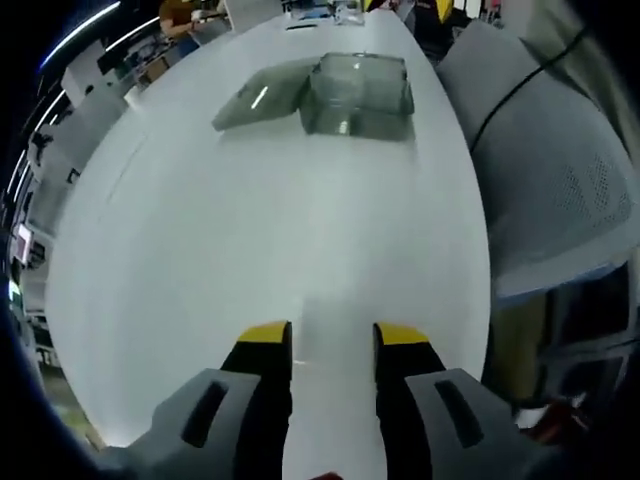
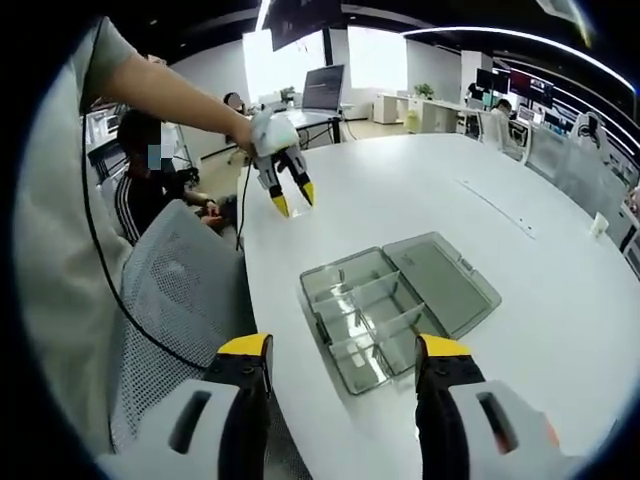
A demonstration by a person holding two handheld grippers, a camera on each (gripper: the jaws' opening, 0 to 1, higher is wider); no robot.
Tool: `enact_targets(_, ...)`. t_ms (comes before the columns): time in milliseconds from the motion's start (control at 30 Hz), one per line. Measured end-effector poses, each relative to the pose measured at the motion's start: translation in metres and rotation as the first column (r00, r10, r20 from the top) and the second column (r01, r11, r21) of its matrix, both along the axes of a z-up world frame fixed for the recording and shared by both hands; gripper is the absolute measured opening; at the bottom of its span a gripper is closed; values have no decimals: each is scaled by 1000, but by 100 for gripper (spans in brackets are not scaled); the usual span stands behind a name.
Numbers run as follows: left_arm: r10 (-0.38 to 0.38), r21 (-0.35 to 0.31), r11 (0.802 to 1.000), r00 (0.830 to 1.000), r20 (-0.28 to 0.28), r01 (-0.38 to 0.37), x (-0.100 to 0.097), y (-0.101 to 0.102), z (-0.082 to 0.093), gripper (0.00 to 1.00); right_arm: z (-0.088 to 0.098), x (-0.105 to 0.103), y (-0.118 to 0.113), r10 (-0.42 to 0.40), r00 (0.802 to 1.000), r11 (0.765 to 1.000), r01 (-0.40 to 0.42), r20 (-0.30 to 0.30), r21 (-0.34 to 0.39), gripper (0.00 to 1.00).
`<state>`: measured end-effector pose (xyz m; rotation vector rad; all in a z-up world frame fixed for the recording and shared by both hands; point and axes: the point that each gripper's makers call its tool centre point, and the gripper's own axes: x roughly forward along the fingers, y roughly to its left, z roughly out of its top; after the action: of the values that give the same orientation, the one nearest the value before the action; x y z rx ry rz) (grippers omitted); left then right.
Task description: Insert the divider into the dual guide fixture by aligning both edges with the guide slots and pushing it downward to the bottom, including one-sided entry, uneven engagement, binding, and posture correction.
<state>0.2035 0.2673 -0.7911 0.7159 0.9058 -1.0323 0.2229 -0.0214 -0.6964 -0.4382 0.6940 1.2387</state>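
Observation:
A clear grey plastic organiser box (image 2: 372, 315) lies on the white table (image 2: 420, 190) with its lid (image 2: 445, 280) folded open flat beside it. Thin dividers (image 2: 365, 300) stand inside, splitting the box into several compartments. In the left gripper view the same box (image 1: 360, 95) and its lid (image 1: 262, 95) sit far up the table. My left gripper (image 1: 332, 338) is open above bare tabletop, nothing between its yellow tips. It also appears as the left gripper (image 2: 292, 197), held by a person's hand. My right gripper (image 2: 345, 350) is open, hovering just short of the box.
A grey mesh office chair (image 2: 175, 300) stands against the table edge near the box, also seen as the chair (image 1: 565, 170). A black cable (image 2: 100, 250) hangs from the person's arm. Desks, monitors and seated people are in the background.

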Motion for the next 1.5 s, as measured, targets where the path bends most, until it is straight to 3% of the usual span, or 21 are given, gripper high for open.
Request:
enact_targets(700, 14, -116, 993, 989, 150, 4, 3, -75, 51, 29, -7, 9, 21, -3, 999, 999, 5, -45, 36, 51)
enact_targets(1167, 26, -183, 983, 965, 262, 23, 1, -132, 84, 29, 1, 14, 38, -10, 996, 995, 19, -90, 98, 48)
enact_targets(1500, 40, -214, 976, 946, 321, 31, -2, -162, 94, 29, 5, 16, 50, -1, 993, 990, 18, -120, 137, 44)
